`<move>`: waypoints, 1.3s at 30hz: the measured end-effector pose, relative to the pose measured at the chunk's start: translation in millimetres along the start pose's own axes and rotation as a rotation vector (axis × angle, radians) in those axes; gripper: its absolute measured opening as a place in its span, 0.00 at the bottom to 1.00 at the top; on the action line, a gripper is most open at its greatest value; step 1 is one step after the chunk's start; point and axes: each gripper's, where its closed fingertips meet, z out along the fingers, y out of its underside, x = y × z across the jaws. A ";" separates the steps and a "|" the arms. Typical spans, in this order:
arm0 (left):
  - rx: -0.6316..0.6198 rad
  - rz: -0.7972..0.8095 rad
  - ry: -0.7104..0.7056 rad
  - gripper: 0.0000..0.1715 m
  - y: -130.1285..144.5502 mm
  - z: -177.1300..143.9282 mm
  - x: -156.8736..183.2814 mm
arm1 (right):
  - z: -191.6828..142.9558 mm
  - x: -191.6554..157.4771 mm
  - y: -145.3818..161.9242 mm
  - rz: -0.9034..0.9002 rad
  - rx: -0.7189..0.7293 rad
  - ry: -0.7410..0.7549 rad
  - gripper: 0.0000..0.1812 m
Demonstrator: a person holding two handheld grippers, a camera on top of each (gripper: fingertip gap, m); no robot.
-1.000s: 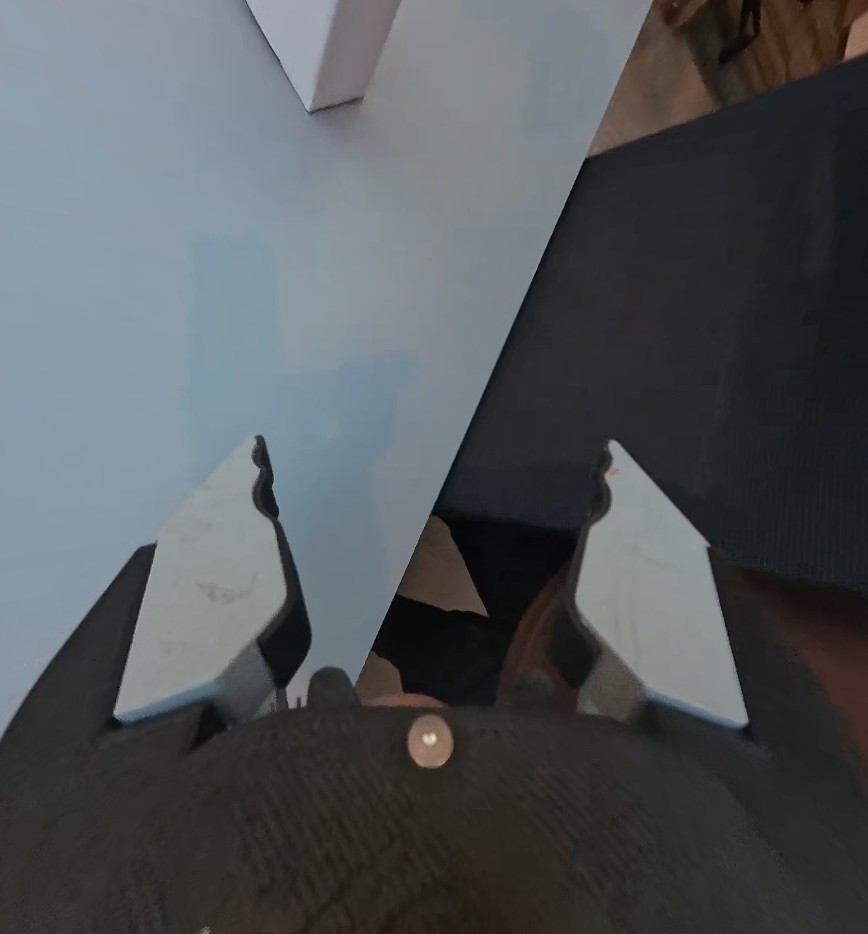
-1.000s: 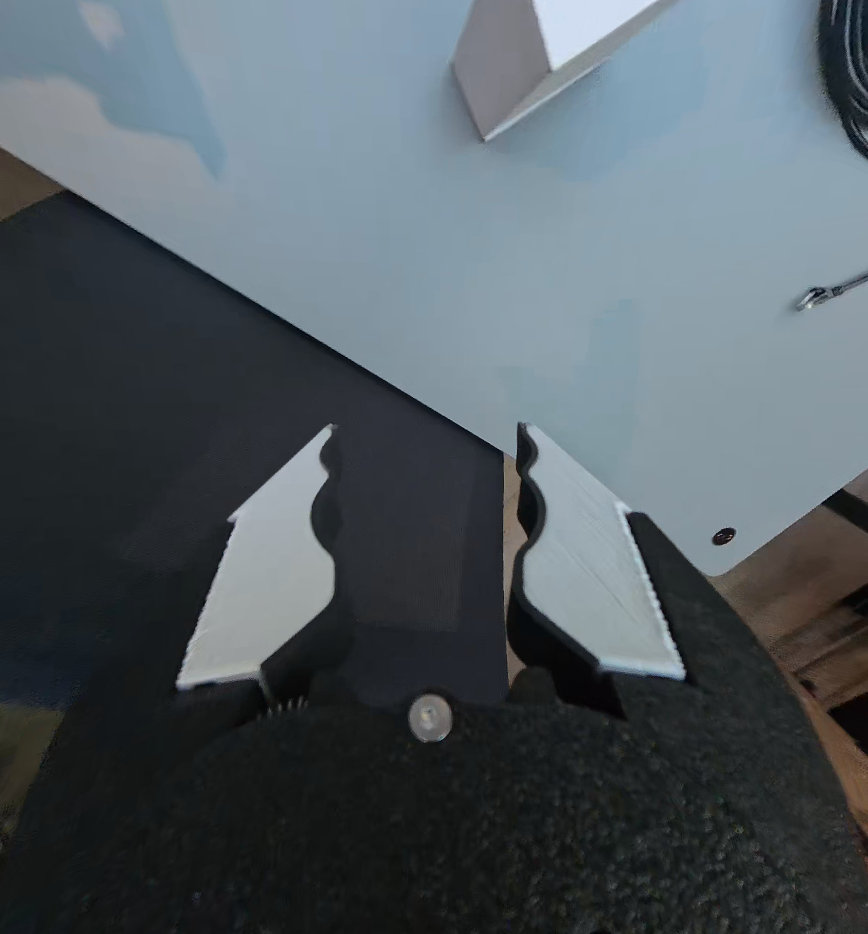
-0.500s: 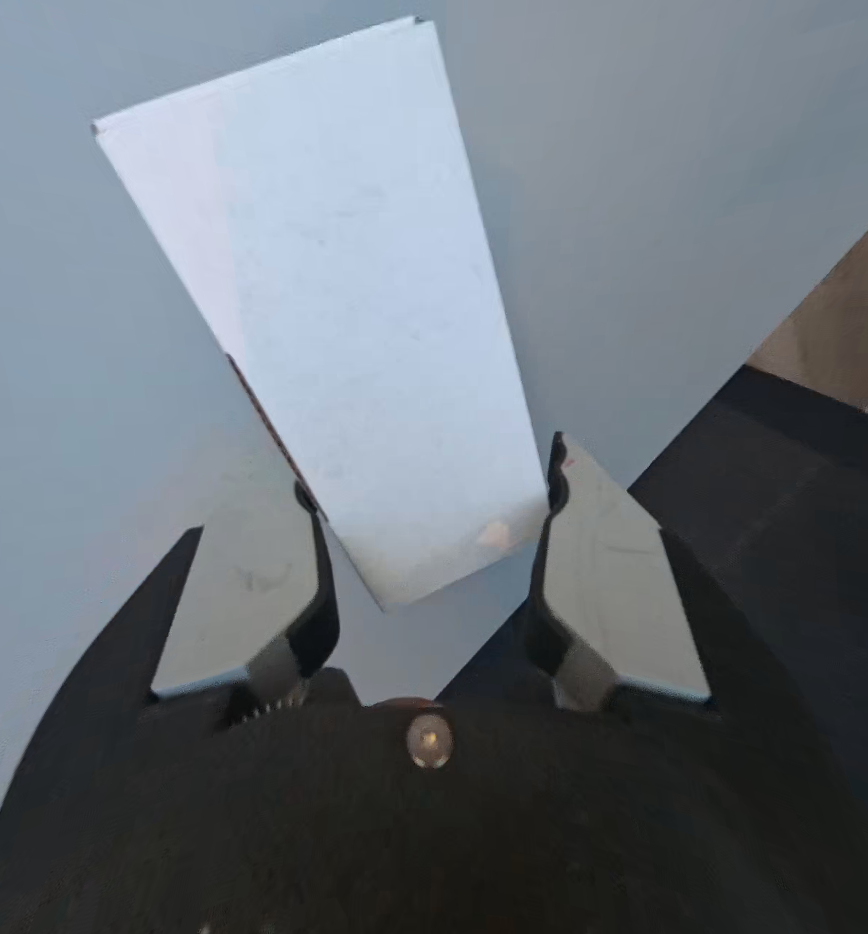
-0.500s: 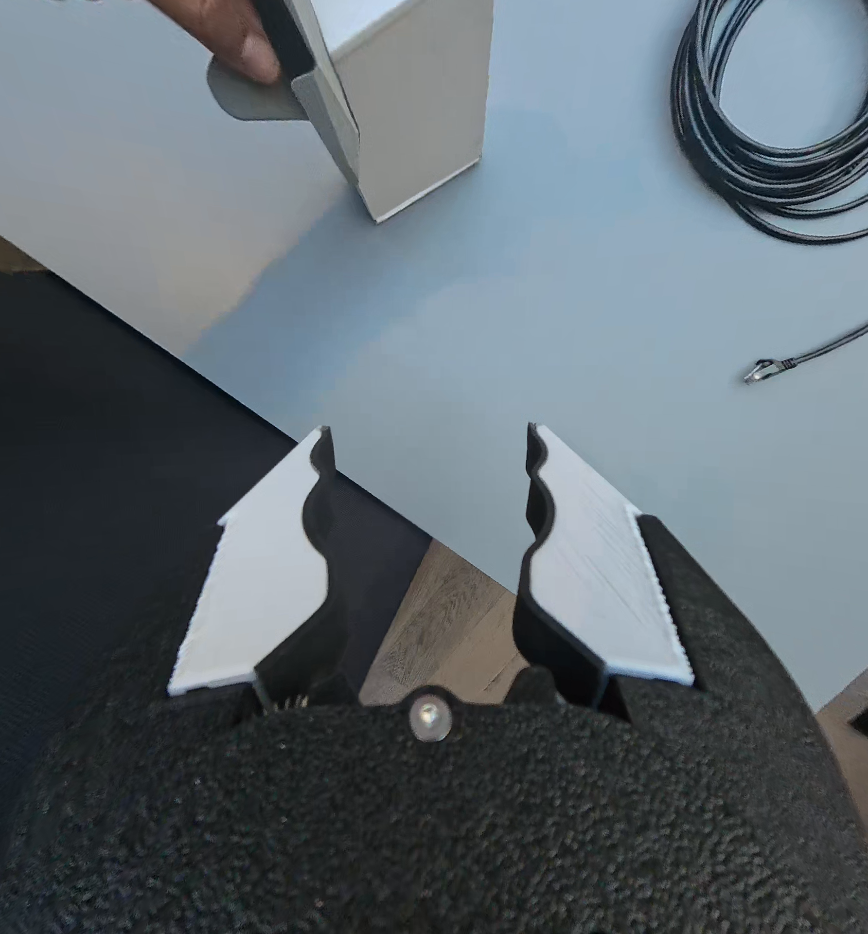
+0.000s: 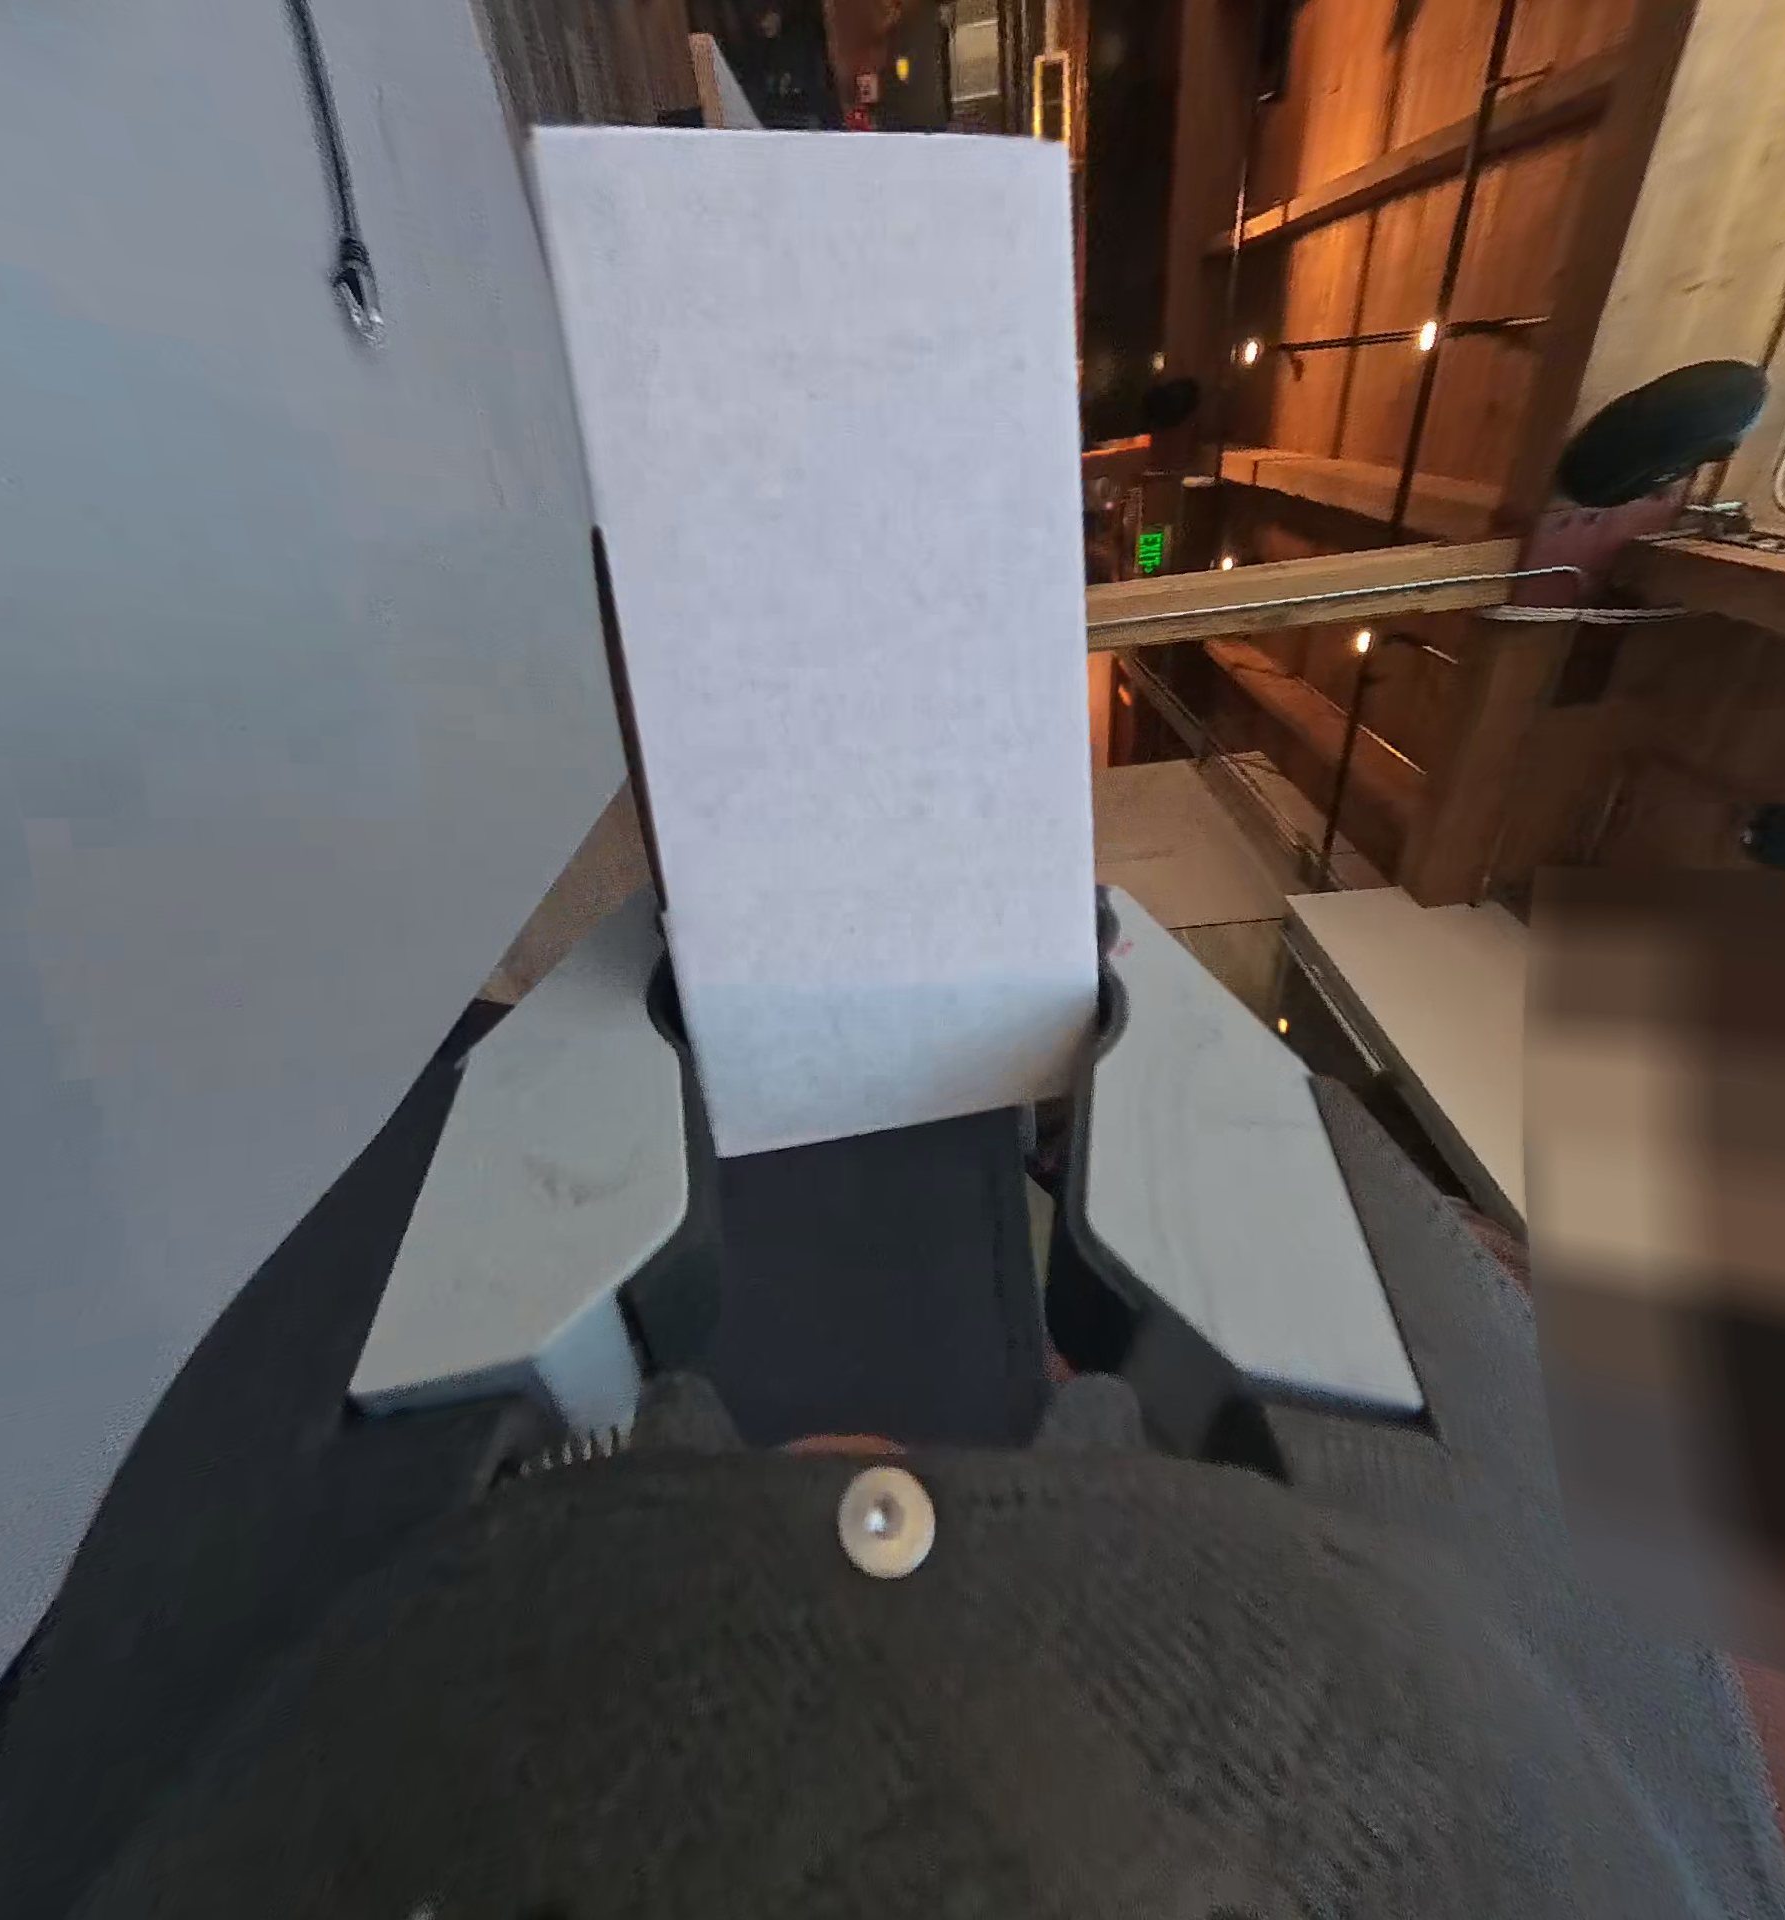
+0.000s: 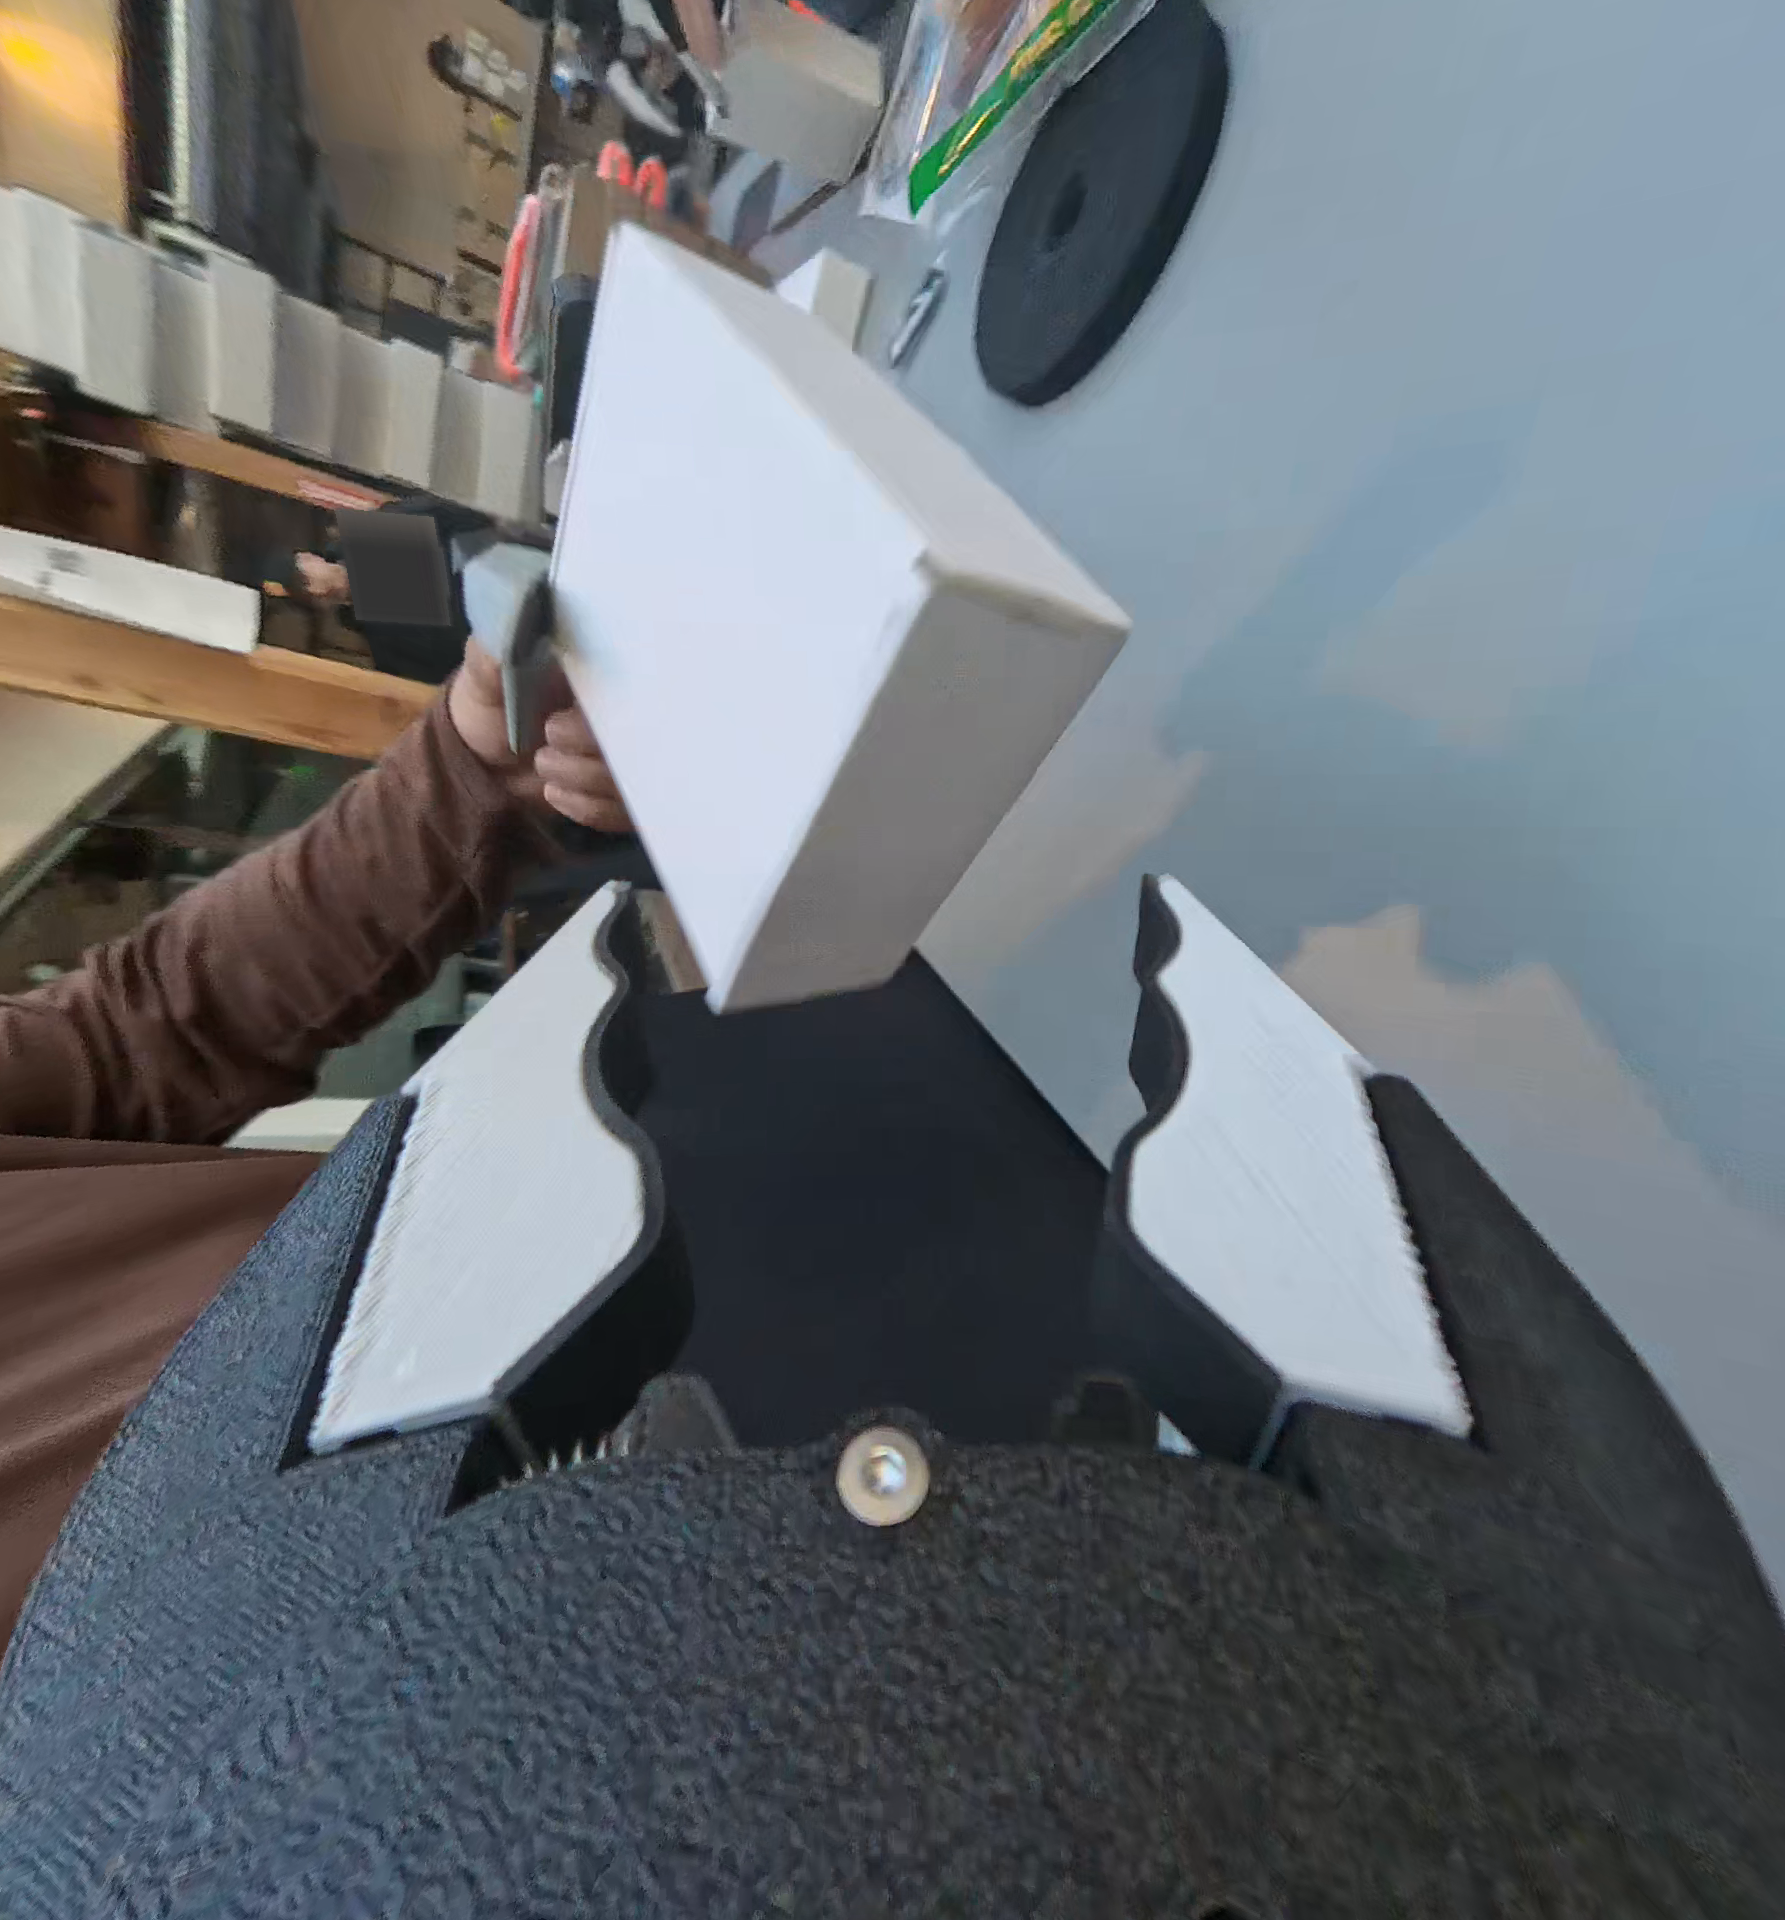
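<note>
My left gripper (image 5: 883,997) is shut on a white cardboard box (image 5: 826,582) and holds it lifted off the grey table (image 5: 223,623), the box standing up between the fingertips. In the right wrist view the same box (image 6: 794,623) hangs in the air, clamped at its far side by the left gripper's fingers (image 6: 514,634) with a person's hand and brown sleeve (image 6: 275,935) behind. My right gripper (image 6: 883,935) is open and empty, just below and in front of the box's near corner, not touching it.
A black cable end (image 5: 353,281) lies on the grey table. A black tape roll (image 6: 1096,197), a clear bag with green print (image 6: 981,114) and small white boxes (image 6: 836,291) lie farther along the table. Wooden shelves with white boxes (image 6: 192,343) stand behind. Tip to tip, the grippers are about 12 centimeters apart.
My left gripper closed on the white box and lifted it off the table, tilting upward. My right gripper swung up from the table edge toward the raised box and stayed open.
</note>
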 end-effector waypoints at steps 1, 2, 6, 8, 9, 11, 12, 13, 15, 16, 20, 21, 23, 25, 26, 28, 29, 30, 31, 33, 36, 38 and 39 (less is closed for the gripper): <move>0.000 0.000 0.027 0.44 9.4 -1.4 8.5 | 13.6 -8.2 2.5 0.025 -0.035 -0.059 0.51; -0.002 0.007 0.040 0.44 18.4 -3.0 15.0 | 27.0 -20.7 8.1 0.047 -0.085 -0.131 0.47; 0.039 0.073 0.009 0.44 42.9 -24.9 26.4 | 61.0 -52.2 27.2 0.056 -0.222 -0.250 0.41; 0.049 0.096 -0.029 0.43 55.0 -41.1 26.7 | 74.0 -61.4 34.9 0.059 -0.256 -0.279 0.39; 0.047 0.100 -0.048 0.43 61.3 -49.0 25.8 | 81.3 -64.3 39.6 0.060 -0.276 -0.287 0.39; 0.052 0.097 -0.116 0.42 70.4 -67.9 17.1 | 97.2 -69.9 44.4 0.083 -0.298 -0.307 0.38; 0.060 0.105 -0.142 0.42 73.7 -78.3 14.3 | 106.5 -74.7 44.4 0.105 -0.300 -0.327 0.37; 0.079 0.116 -0.166 0.42 75.4 -90.1 12.5 | 117.3 -80.0 43.8 0.121 -0.302 -0.343 0.36; 0.145 0.134 -0.226 0.42 74.4 -119.3 10.1 | 145.3 -92.1 41.1 0.125 -0.317 -0.355 0.35; 0.187 0.147 -0.257 0.42 71.9 -137.5 9.9 | 162.7 -100.0 37.3 0.121 -0.319 -0.360 0.35; 0.400 0.176 -0.318 0.42 46.2 -238.1 24.2 | 252.5 -146.1 6.8 0.103 -0.304 -0.391 0.35; 0.446 0.192 -0.339 0.42 38.1 -268.5 28.2 | 279.0 -158.5 -3.1 0.097 -0.298 -0.396 0.35; 0.535 0.224 -0.418 0.41 20.2 -335.3 30.7 | 335.5 -180.9 -25.0 0.089 -0.278 -0.392 0.35; 0.632 0.251 -0.545 0.47 4.4 -413.0 28.9 | 394.1 -200.2 -47.5 0.087 -0.262 -0.392 0.35; 0.693 0.269 -0.622 0.49 0.4 -455.7 28.6 | 424.2 -207.6 -59.0 0.095 -0.252 -0.390 0.34; 0.827 0.313 -0.660 0.48 4.7 -530.0 38.4 | 485.9 -214.7 -76.9 0.101 -0.251 -0.358 0.35; 0.864 0.327 -0.646 0.46 14.1 -558.6 39.8 | 516.8 -212.6 -84.2 0.086 -0.255 -0.318 0.35; 0.873 0.332 -0.633 0.44 27.5 -581.7 34.5 | 546.9 -206.2 -90.7 0.073 -0.258 -0.265 0.35; 0.856 0.323 -0.630 0.44 44.1 -600.0 22.3 | 575.4 -198.1 -95.7 0.075 -0.262 -0.220 0.35; 0.787 0.262 -0.649 0.44 83.0 -627.6 -16.9 | 627.3 -180.0 -99.3 0.112 -0.285 -0.169 0.35; 0.727 0.144 -0.627 0.43 133.9 -646.0 -74.6 | 687.4 -142.7 -92.2 0.163 -0.321 -0.048 0.35; 0.686 0.076 -0.576 0.45 155.9 -641.3 -104.0 | 704.6 -123.5 -92.2 0.131 -0.317 0.072 0.41; 0.684 0.049 -0.555 0.47 161.5 -639.1 -115.3 | 707.6 -123.0 -95.3 0.094 -0.316 0.101 0.46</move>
